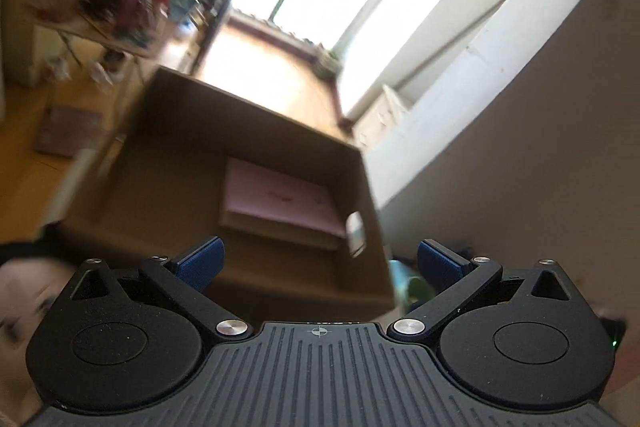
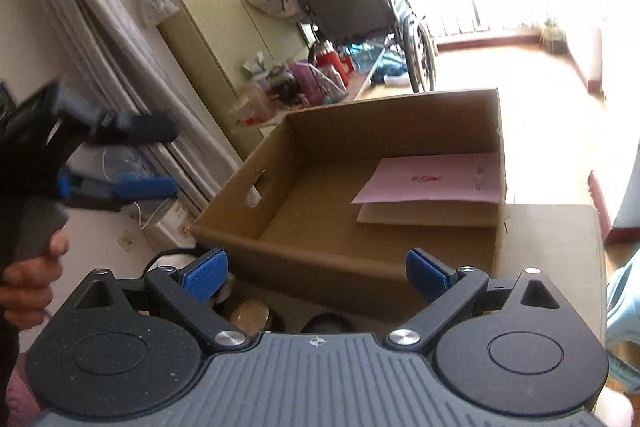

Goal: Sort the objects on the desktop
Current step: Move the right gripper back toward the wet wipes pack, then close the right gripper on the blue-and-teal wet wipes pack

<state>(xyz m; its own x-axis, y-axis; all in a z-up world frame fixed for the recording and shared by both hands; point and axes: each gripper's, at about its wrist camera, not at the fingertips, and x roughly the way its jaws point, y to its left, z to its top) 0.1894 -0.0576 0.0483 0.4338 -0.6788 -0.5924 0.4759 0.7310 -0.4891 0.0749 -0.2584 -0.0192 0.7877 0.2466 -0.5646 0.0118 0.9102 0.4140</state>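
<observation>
Both claws are hanging released and empty; the cardboard box (image 2: 360,187) is lying at twelve o'clock from the right gripper (image 2: 316,273), nearer than the left gripper (image 1: 318,261).

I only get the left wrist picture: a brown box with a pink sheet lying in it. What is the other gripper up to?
Observer: The right gripper hovers at the near wall of the cardboard box, fingers apart, holding nothing.
Operator: Is anything lying outside the box?
Observer: Yes, a round gold-topped tin sits just below those fingers, outside the box.
Operator: And who holds the gripper I am looking through?
Observer: A hand grips its handle. The left gripper is raised to the left of the box, fingers apart and empty.
</observation>
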